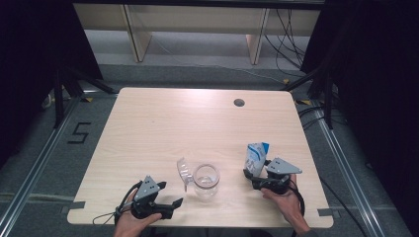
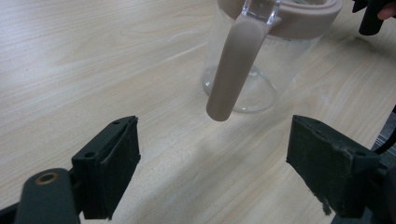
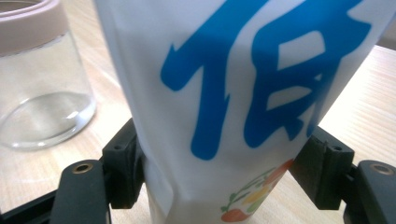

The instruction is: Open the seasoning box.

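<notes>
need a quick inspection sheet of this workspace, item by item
surface: light wooden table, with a round cable hole near the far edge.
job's things: clear glass jar with a beige rim, its lid flipped open to the side; white pouch with blue print standing upright to the right of the jar.
clutter: nothing seen.
grippers: left gripper open, jaws apart with nothing between them, facing the jar's strap; right gripper shut on the pouch, jaws pressing its lower sides.
cables: one trails from each gripper over the near edge; more lie on the floor at far right.
surroundings: grey floor, black curtains on both sides, a pale wooden frame behind the table.
</notes>
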